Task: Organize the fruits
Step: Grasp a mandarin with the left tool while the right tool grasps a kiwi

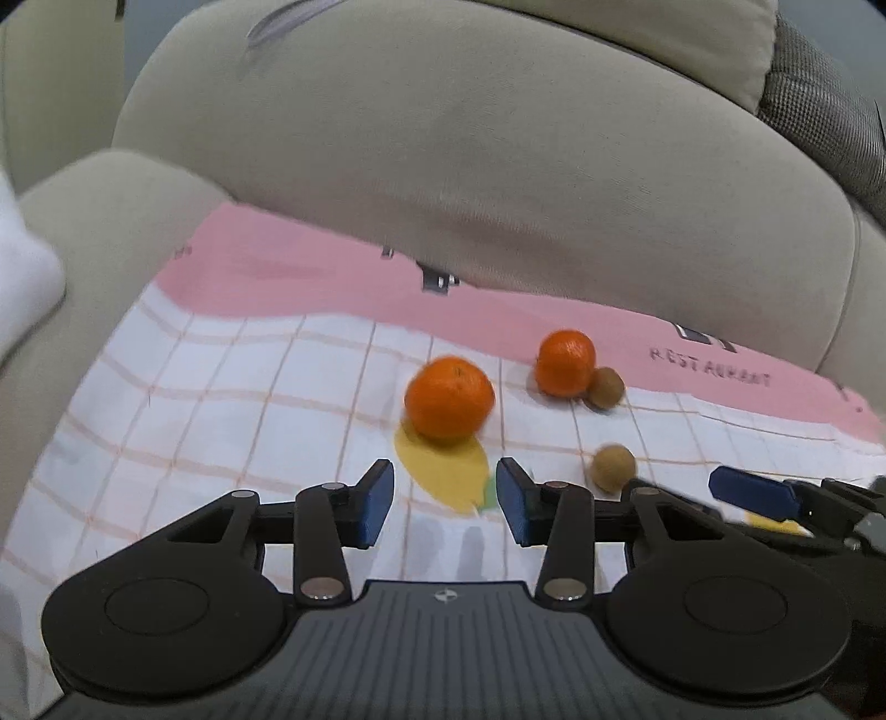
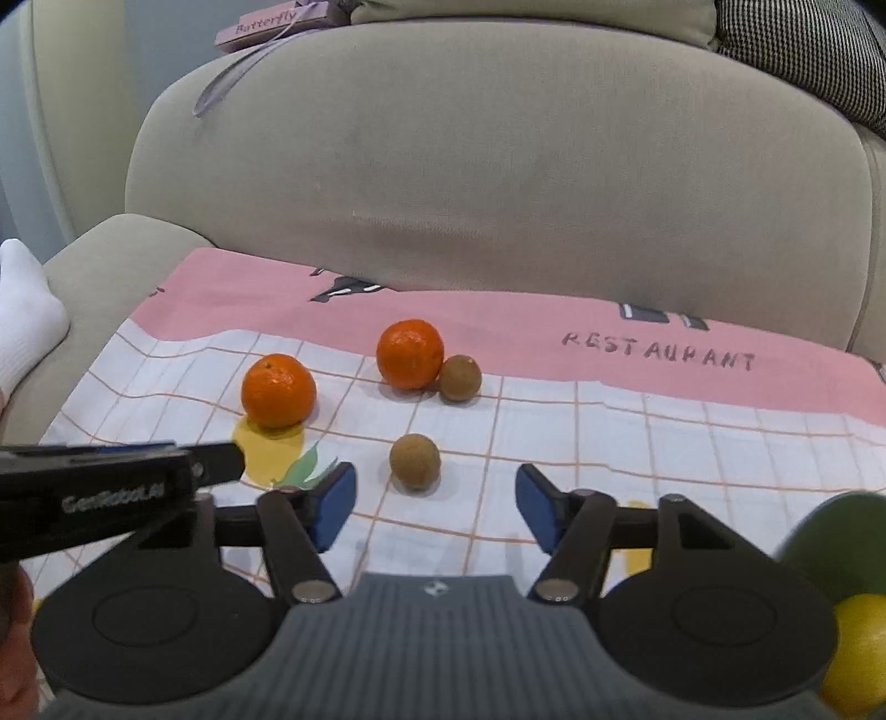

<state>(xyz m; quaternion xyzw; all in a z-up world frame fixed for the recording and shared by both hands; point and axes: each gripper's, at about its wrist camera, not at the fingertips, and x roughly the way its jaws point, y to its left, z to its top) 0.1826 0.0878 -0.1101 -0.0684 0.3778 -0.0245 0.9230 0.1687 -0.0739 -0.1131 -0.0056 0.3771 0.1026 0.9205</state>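
Observation:
Two oranges and two small brown fruits lie on a checked white and pink cloth (image 2: pixel 609 421) on a sofa seat. In the left wrist view my left gripper (image 1: pixel 446 501) is open and empty, just short of the near orange (image 1: pixel 448 397). The far orange (image 1: pixel 566 363) touches a brown fruit (image 1: pixel 606 387). In the right wrist view my right gripper (image 2: pixel 434 507) is open and empty, just short of the near brown fruit (image 2: pixel 415 462). The near orange (image 2: pixel 278 390), far orange (image 2: pixel 410 353) and far brown fruit (image 2: pixel 460 378) lie beyond.
The beige sofa back (image 2: pixel 498 183) rises right behind the cloth. A white sock (image 2: pixel 22 310) rests on the armrest at left. A green fruit (image 2: pixel 841 548) and a yellow fruit (image 2: pixel 858 653) sit at the right wrist view's lower right edge. A pink box (image 2: pixel 271 25) lies on top of the sofa.

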